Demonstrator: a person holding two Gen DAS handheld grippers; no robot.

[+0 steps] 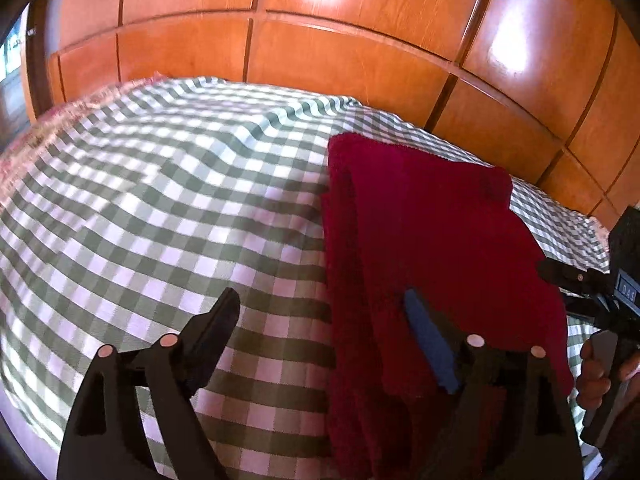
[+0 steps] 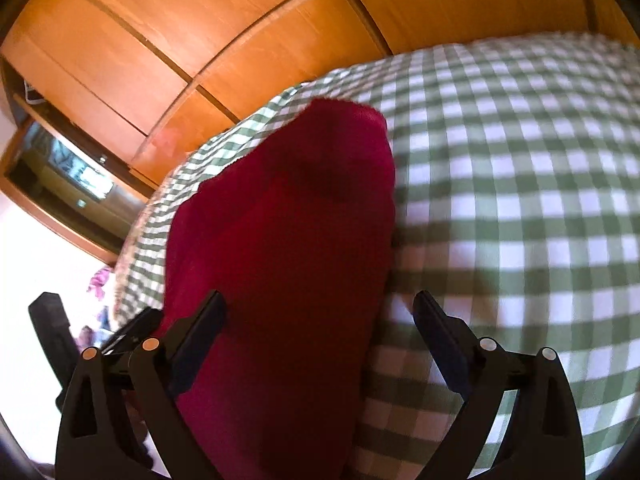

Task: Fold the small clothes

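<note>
So both my claws, left gripper (image 1: 320,332) and right gripper (image 2: 320,320), gape empty over the folded red cloth (image 1: 432,232) on the checkered bedspread (image 1: 160,200). Fold looks done; next probably means smoothing or regripping.

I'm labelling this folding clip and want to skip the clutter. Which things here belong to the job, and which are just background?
Part of the job:
- red cloth, folded on the bed
- left gripper, jaws open
- right gripper, jaws open over the cloth

Just there:
- checked bedspread under the cloth
- wooden wardrobe doors behind the bed
</note>
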